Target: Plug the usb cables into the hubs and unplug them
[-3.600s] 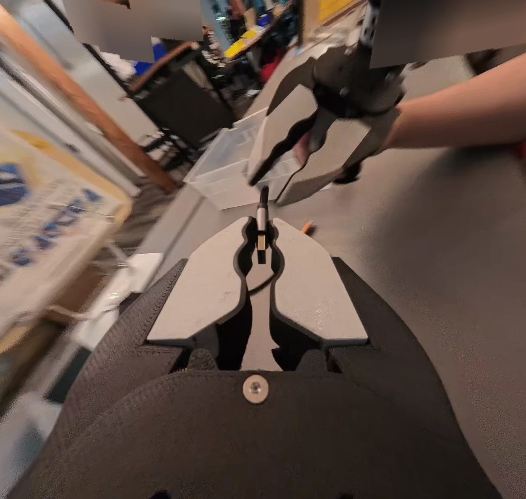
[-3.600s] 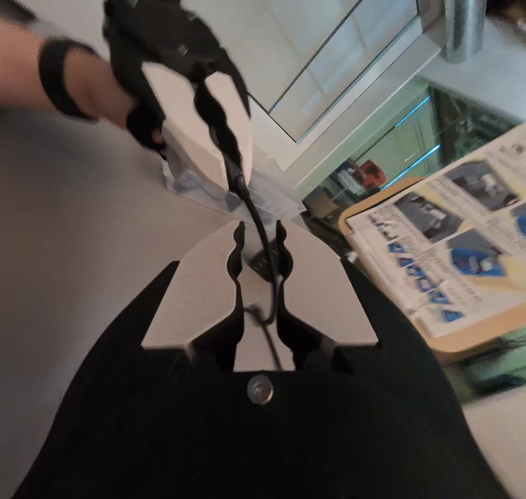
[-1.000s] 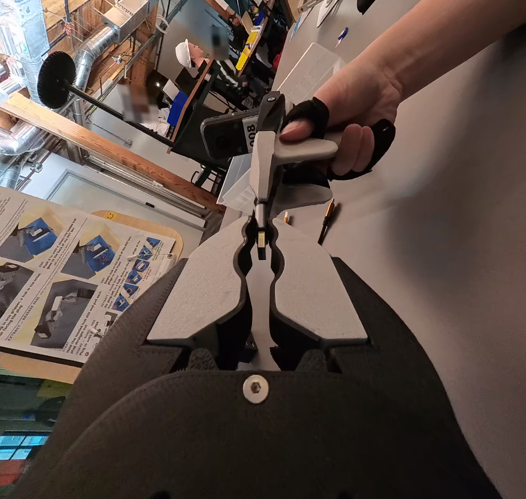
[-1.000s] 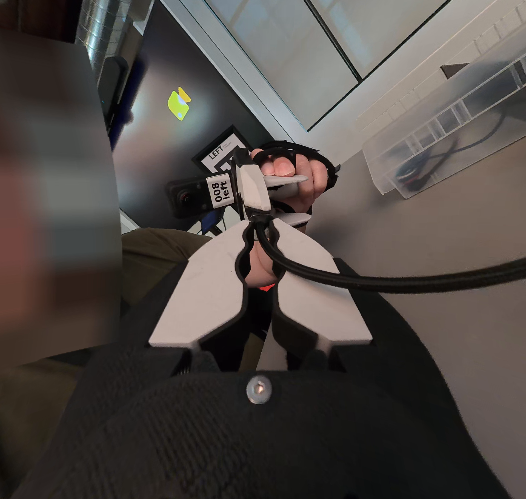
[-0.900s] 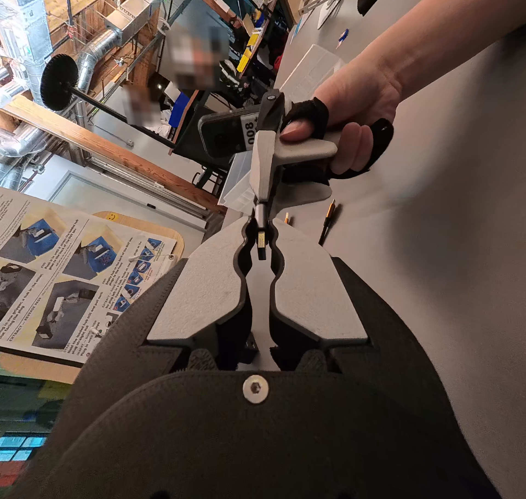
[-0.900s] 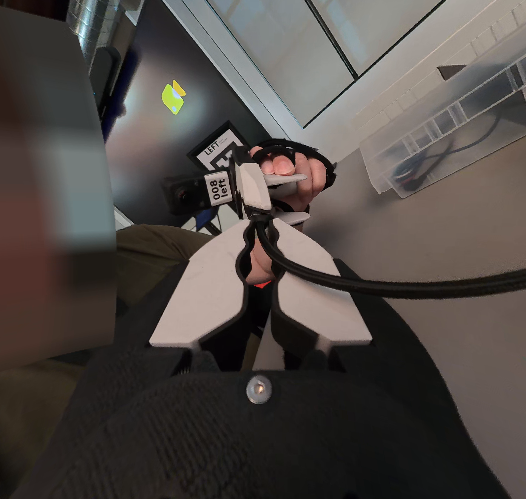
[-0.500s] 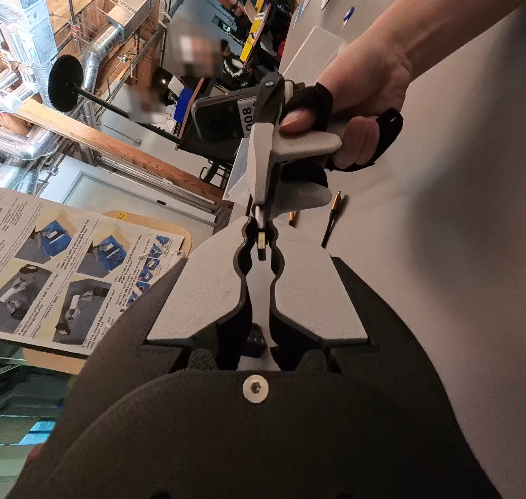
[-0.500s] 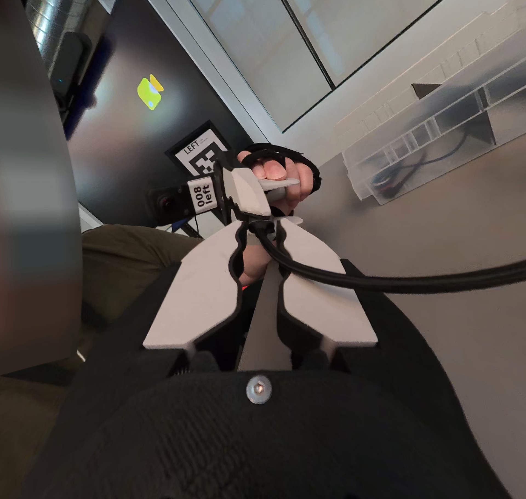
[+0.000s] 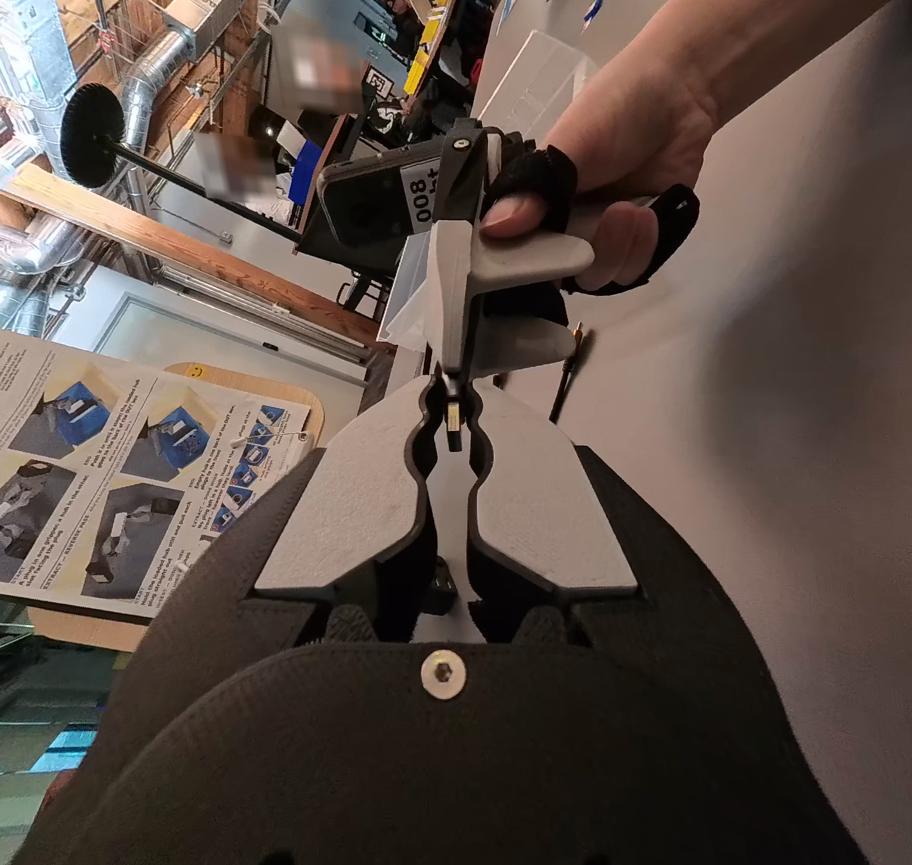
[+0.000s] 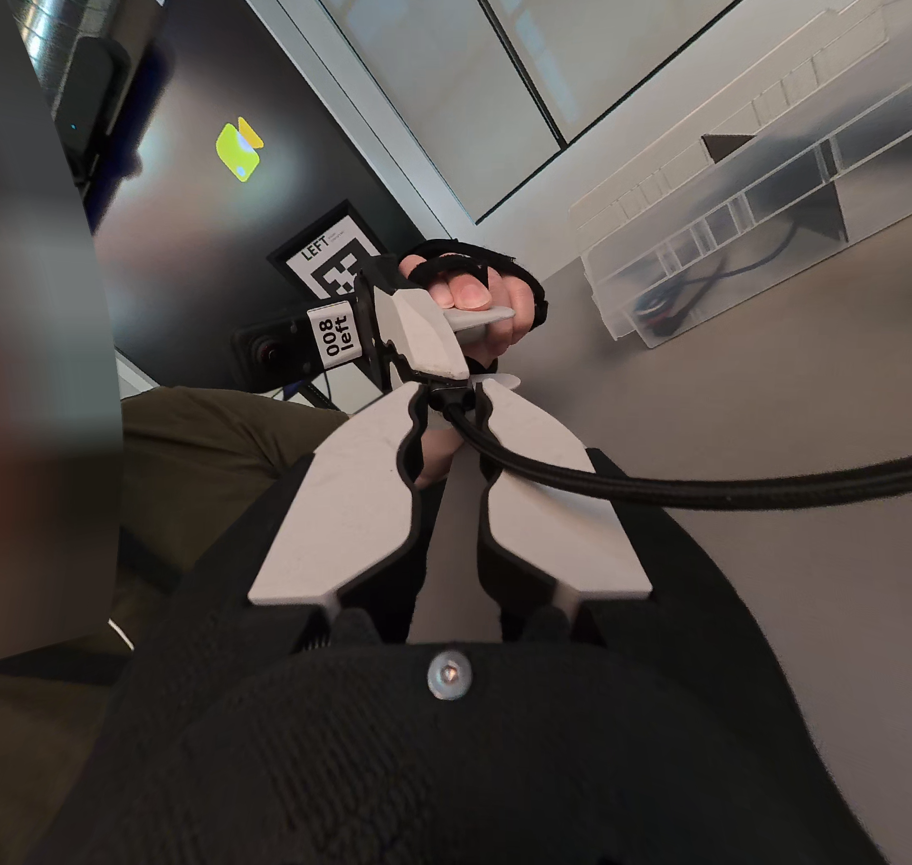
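- The plug (image 9: 454,422) may slip or twist, because two tools pinch it at once from opposite ends; if the two hands drift apart or turn out of line, the short metal end is levered sideways
- The stiff black cable (image 10: 641,488) swings off to one side in a wide arc, and its springiness can drag the plug crooked the instant either grip loosens
- No hub is plainly in reach (a small dark block (image 9: 440,589) shows deep in the gap behind the left fingers, but I cannot tell what it is), so the plug may end up being carried with nothing to aim at
- The left gripper (image 9: 451,397) looks clenched on the plug's metal end, which lies right between its fingertips and points back toward its base
- The right gripper (image 10: 446,389) meets it tip to tip, clamped on the plug's black body just where the cable leaves
- Both are held up above the grey table (image 9: 740,496), well apart from the clear bin (image 10: 740,269)
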The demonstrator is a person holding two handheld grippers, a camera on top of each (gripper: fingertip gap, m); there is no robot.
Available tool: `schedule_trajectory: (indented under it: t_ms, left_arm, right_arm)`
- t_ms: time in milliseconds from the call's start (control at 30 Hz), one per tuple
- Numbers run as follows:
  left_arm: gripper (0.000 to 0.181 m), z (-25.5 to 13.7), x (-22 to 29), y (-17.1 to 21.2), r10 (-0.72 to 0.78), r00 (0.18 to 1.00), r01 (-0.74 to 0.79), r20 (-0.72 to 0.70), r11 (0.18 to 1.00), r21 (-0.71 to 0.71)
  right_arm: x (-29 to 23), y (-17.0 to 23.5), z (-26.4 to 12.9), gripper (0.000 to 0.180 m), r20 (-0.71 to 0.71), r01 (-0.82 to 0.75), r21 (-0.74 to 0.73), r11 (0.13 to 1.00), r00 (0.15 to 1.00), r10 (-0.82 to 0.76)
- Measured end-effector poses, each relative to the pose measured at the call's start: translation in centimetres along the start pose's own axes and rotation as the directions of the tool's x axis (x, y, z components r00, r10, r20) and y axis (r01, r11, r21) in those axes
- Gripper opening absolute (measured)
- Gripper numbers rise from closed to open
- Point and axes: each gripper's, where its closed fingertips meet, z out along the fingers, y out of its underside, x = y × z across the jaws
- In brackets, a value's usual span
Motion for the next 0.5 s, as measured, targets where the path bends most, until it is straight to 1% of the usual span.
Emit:
schedule_trajectory:
  t_ms: [100,300,500]
  left_arm:
    - [0.007,0.10,0.23,0.01,0.008,1.000,-0.008,-0.009,1.000,-0.004]
    - [0.007,0.29,0.45,0.18,-0.007,1.000,0.006,-0.020,1.000,-0.004]
    - [0.007,0.37,0.65,0.41,-0.006,0.999,0.006,-0.032,1.000,-0.012]
  right_arm:
    - [0.07,0.12,-0.03,0.018,0.005,-0.012,-0.005,1.000,1.000,0.012]
    - [0.33,0.34,-0.16,0.018,-0.021,0.012,-0.033,0.999,1.000,-0.013]
    - [0.56,0.55,-0.18,0.018,-0.028,-0.010,-0.043,0.999,1.000,0.008]
